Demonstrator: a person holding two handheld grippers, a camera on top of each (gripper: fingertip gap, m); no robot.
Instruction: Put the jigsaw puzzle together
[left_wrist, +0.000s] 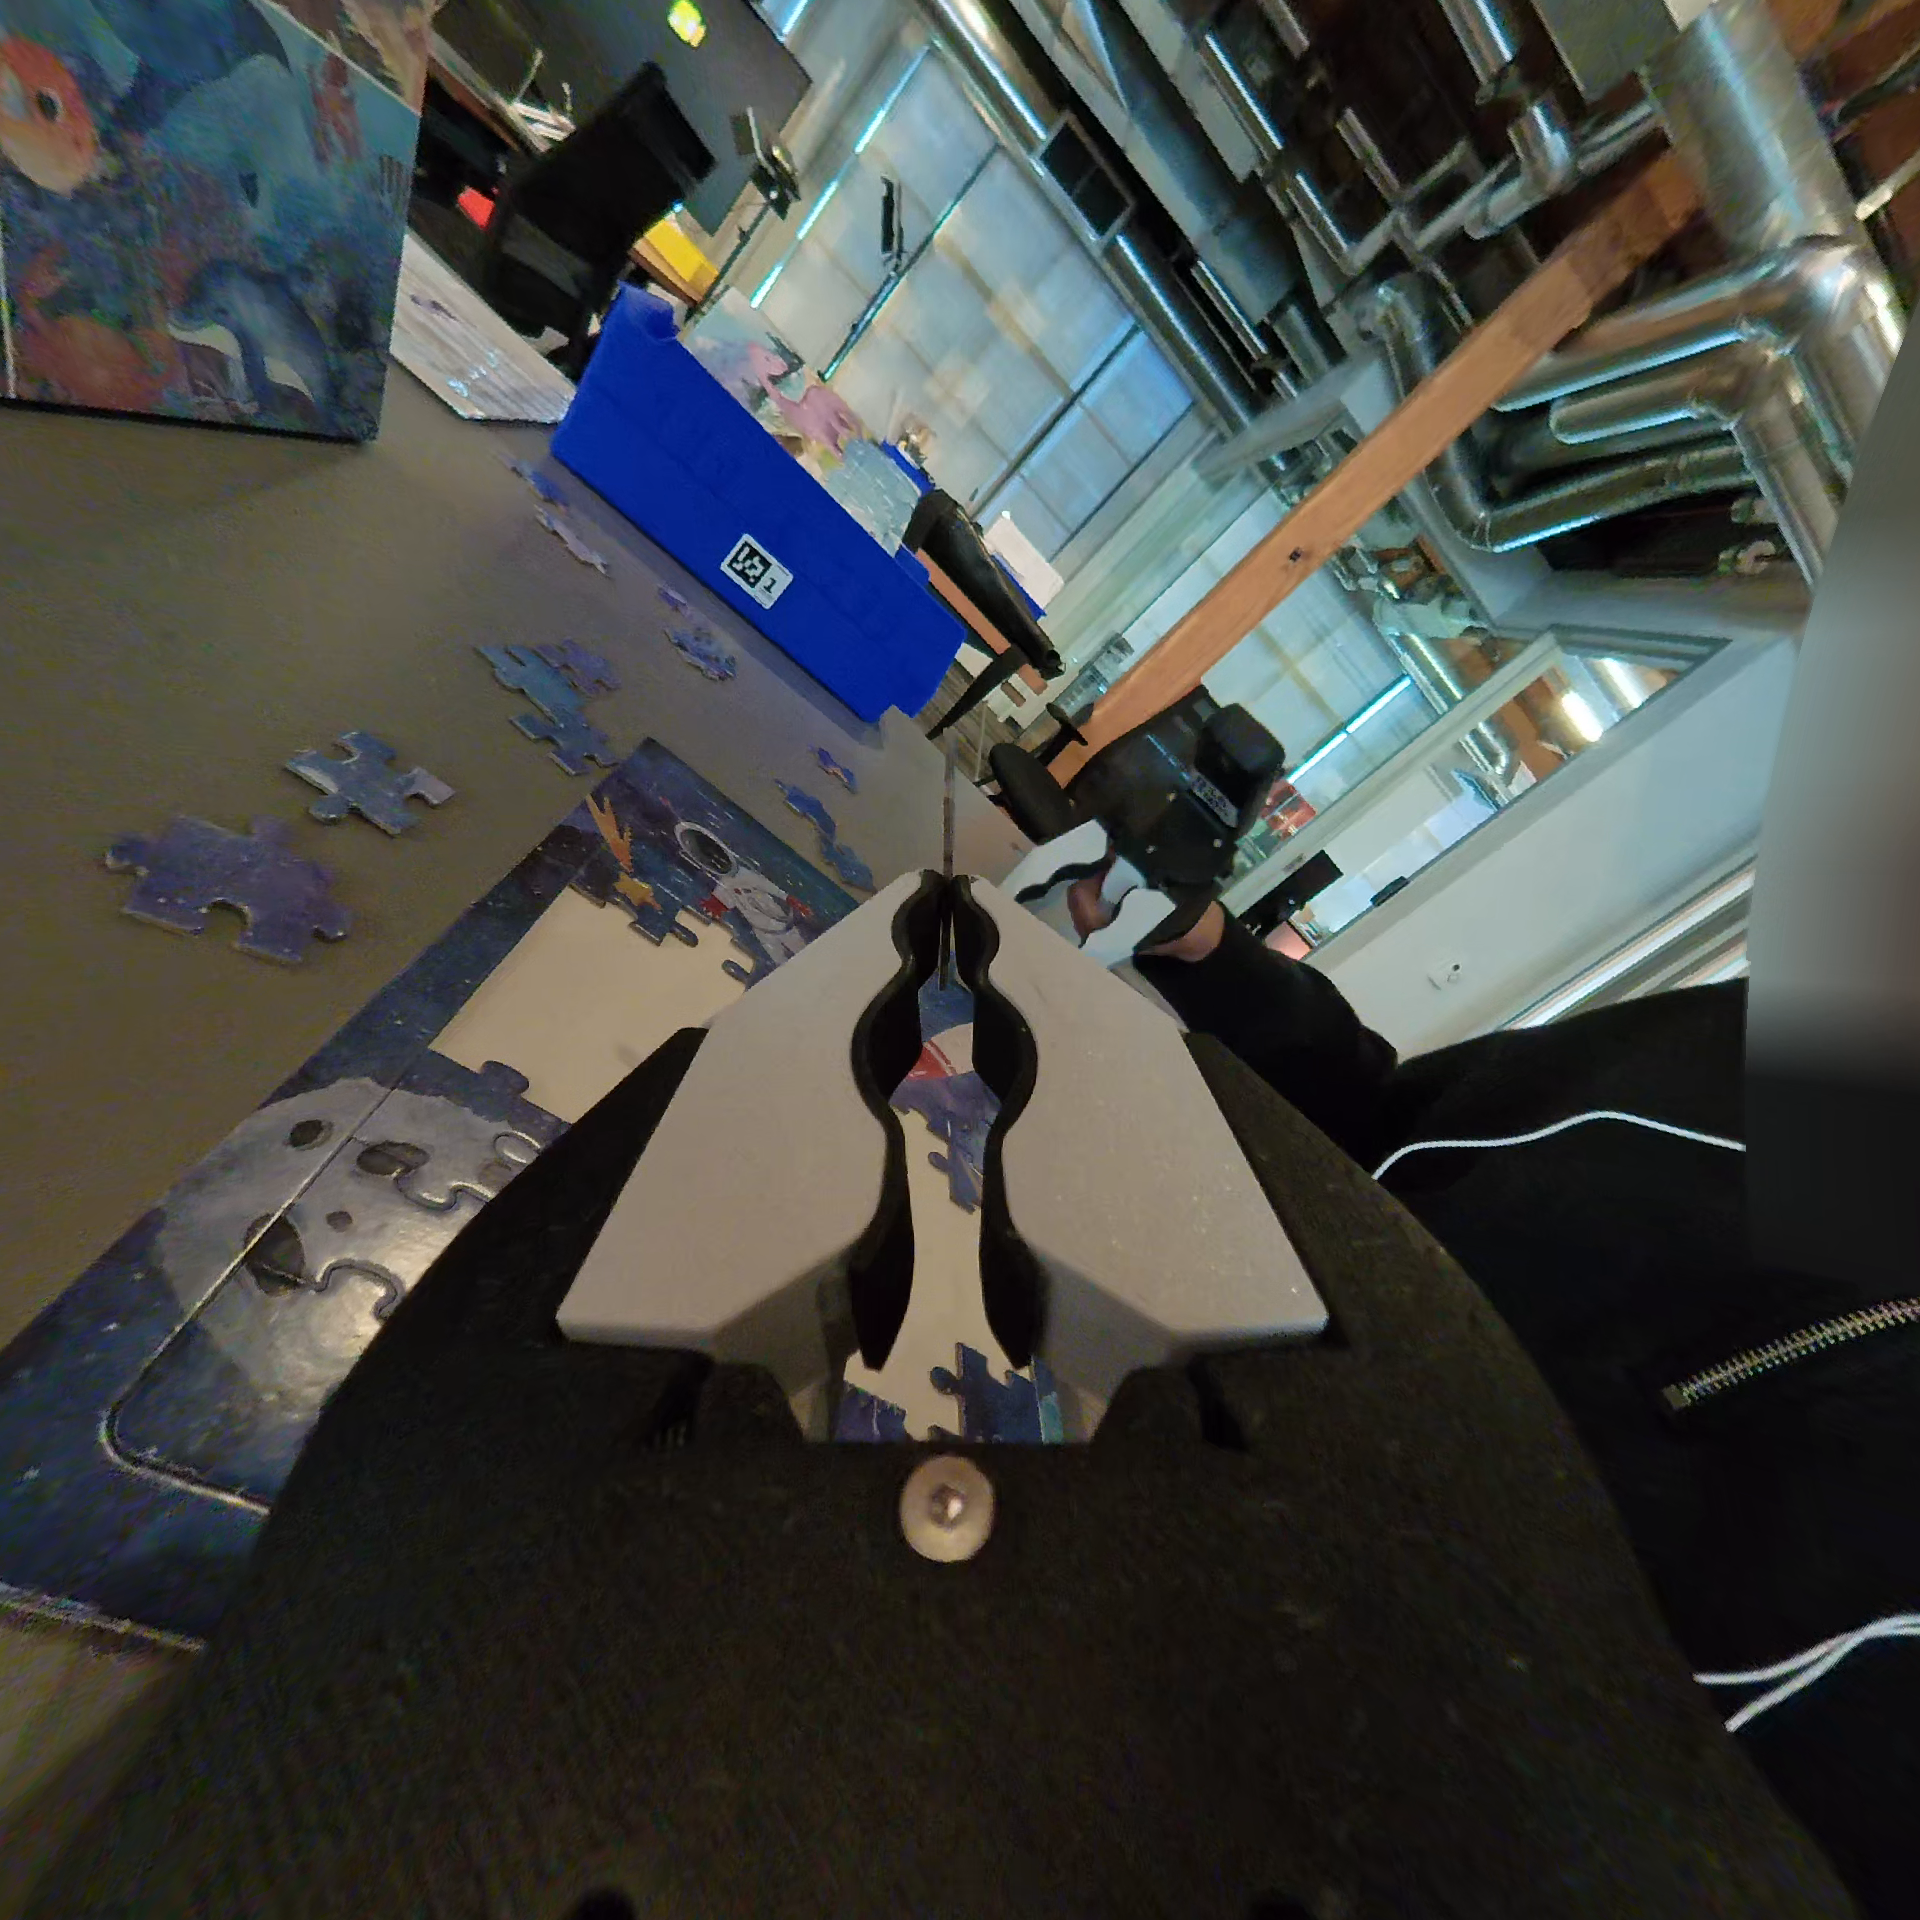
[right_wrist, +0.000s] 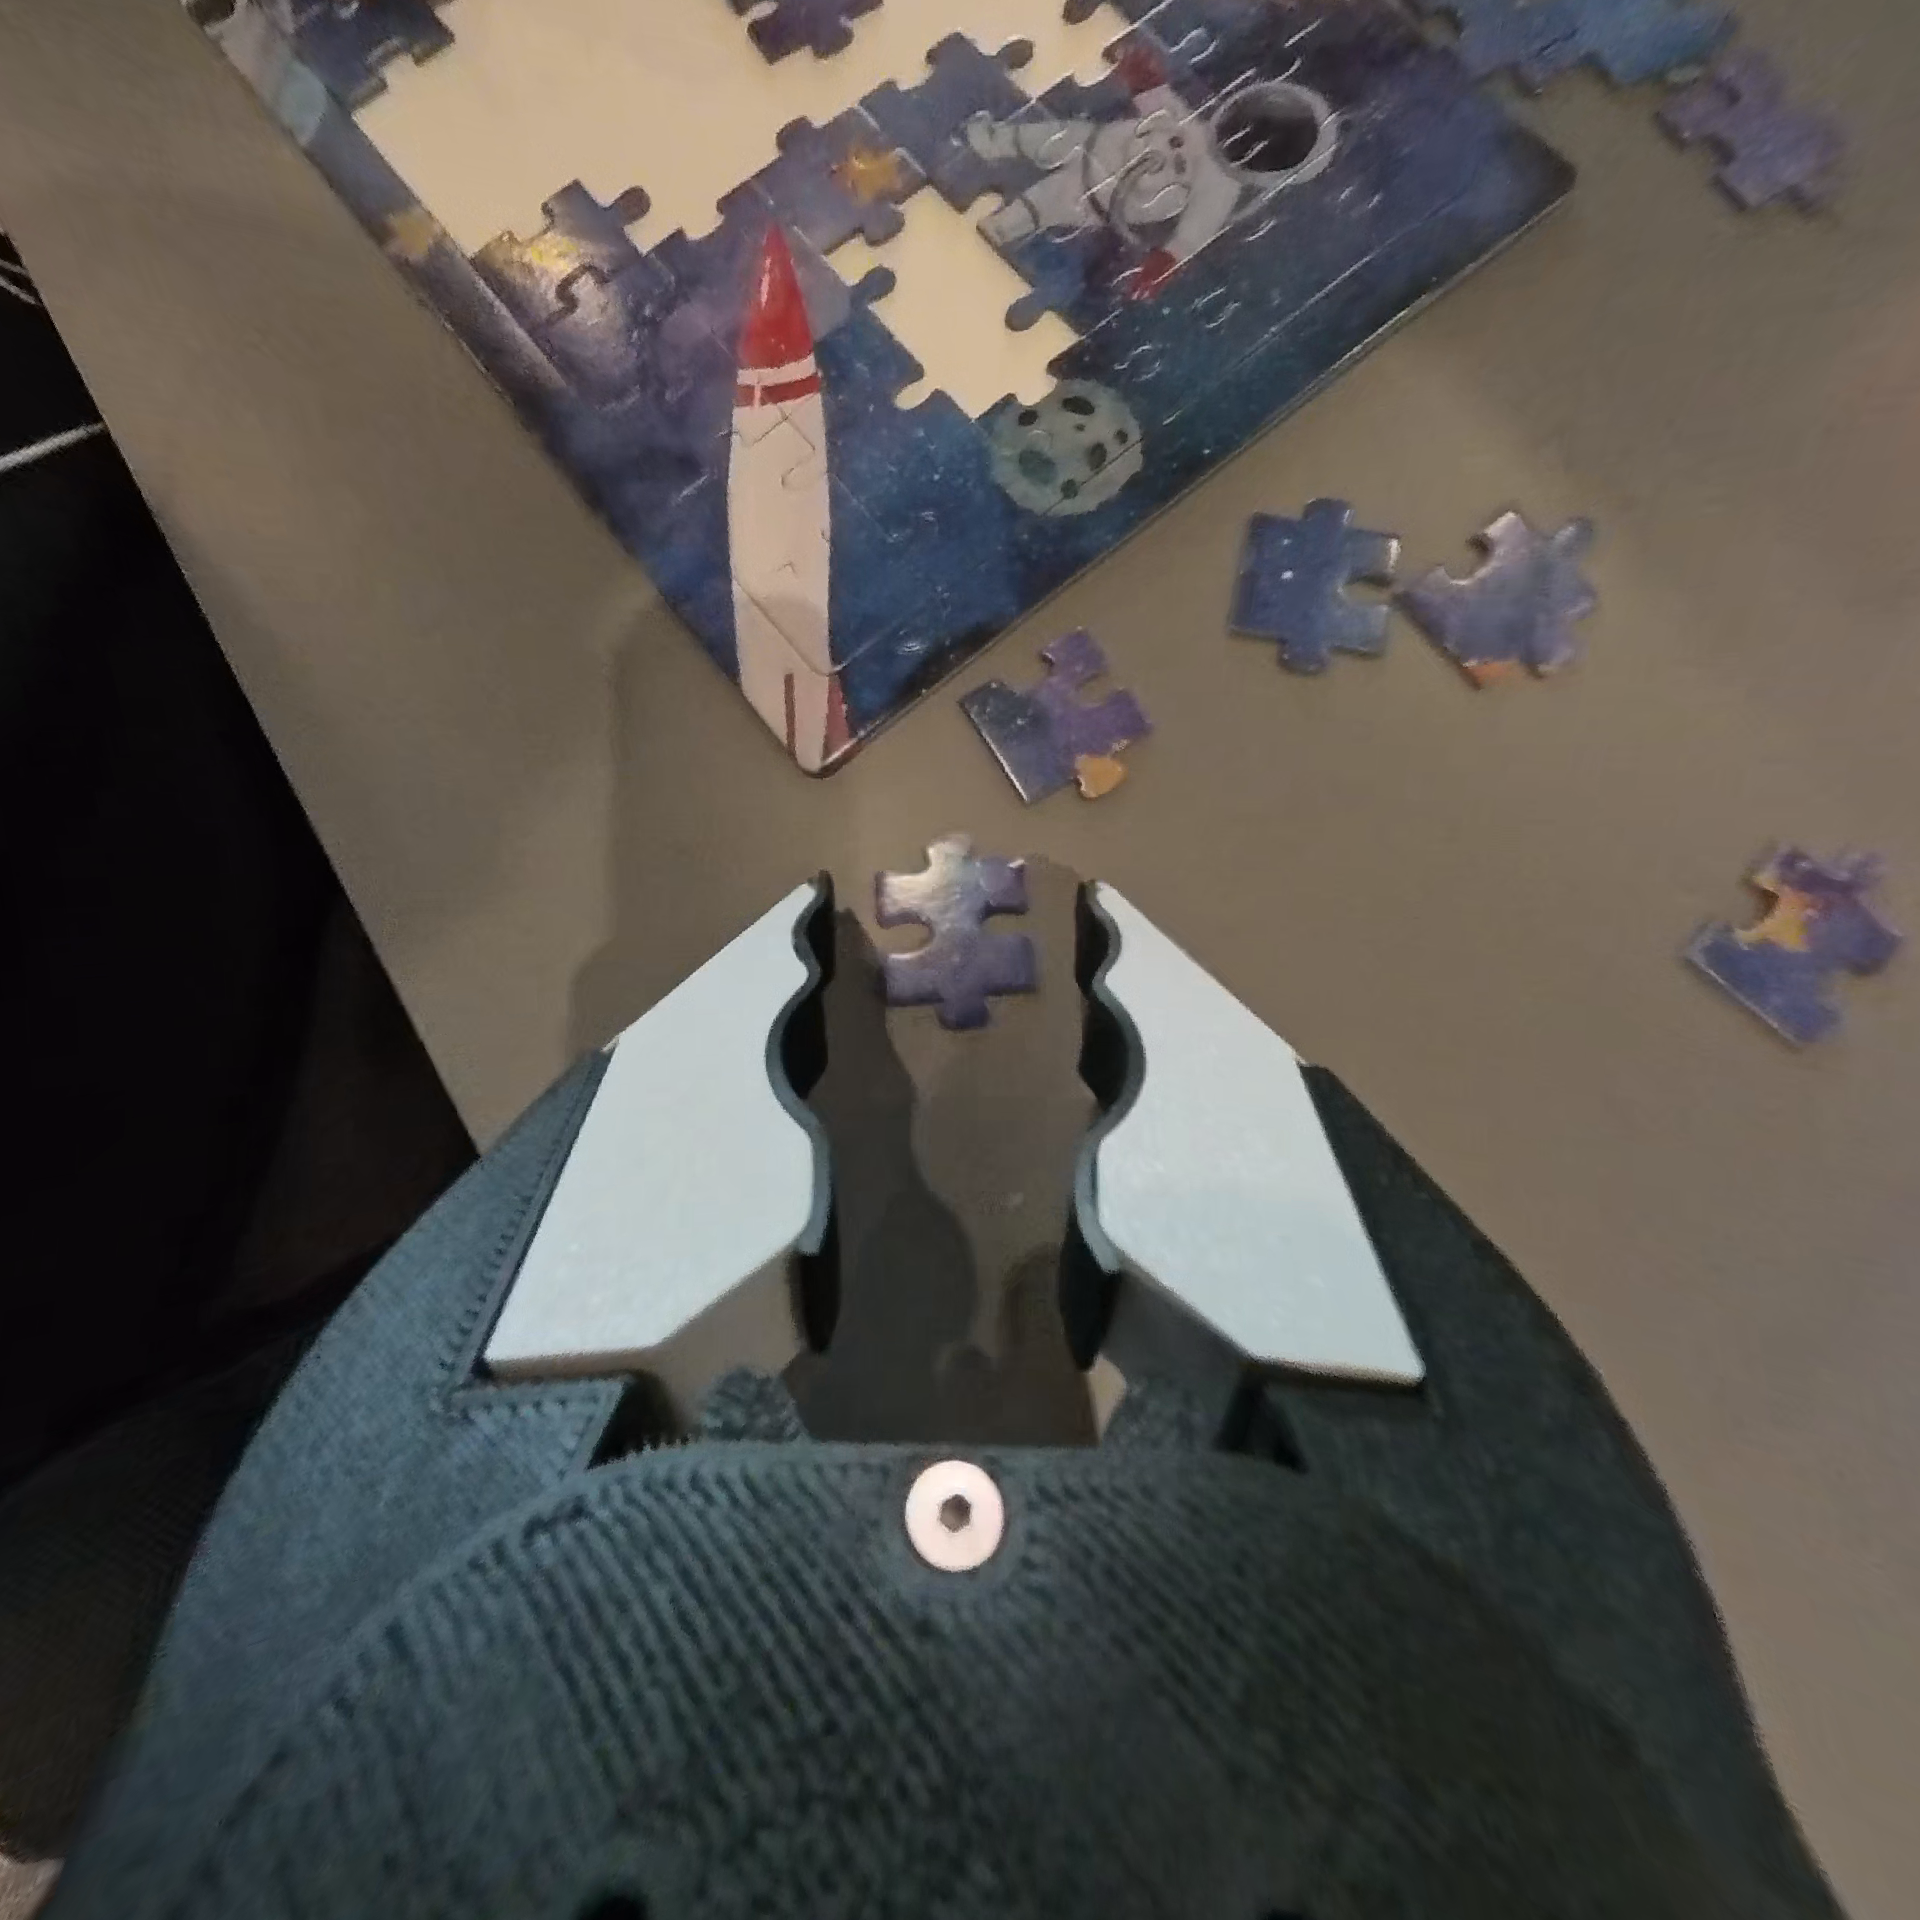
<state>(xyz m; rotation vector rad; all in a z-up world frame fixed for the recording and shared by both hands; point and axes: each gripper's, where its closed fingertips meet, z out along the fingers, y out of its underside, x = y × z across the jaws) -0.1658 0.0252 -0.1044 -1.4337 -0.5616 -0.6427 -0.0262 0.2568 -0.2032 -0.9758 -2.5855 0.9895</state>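
Claw, right (right_wrist: 951, 894): mine, jaws parted around a loose blue puzzle piece (right_wrist: 956, 930) on the worktop (right_wrist: 1351, 1039). Claw, left (left_wrist: 943, 883): pinched on a thin edge-on piece (left_wrist: 947, 821). Jigsaw puzzle (right_wrist: 831, 416): rocket and astronaut assembled; several gaps unfilled, loose pieces scattered beside.

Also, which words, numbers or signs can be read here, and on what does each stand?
White tag on the blue bin: black code pattern and a digit; I do not quote writing.
Yellow sign overhead: too blurred.
Puzzle: no writing visible.
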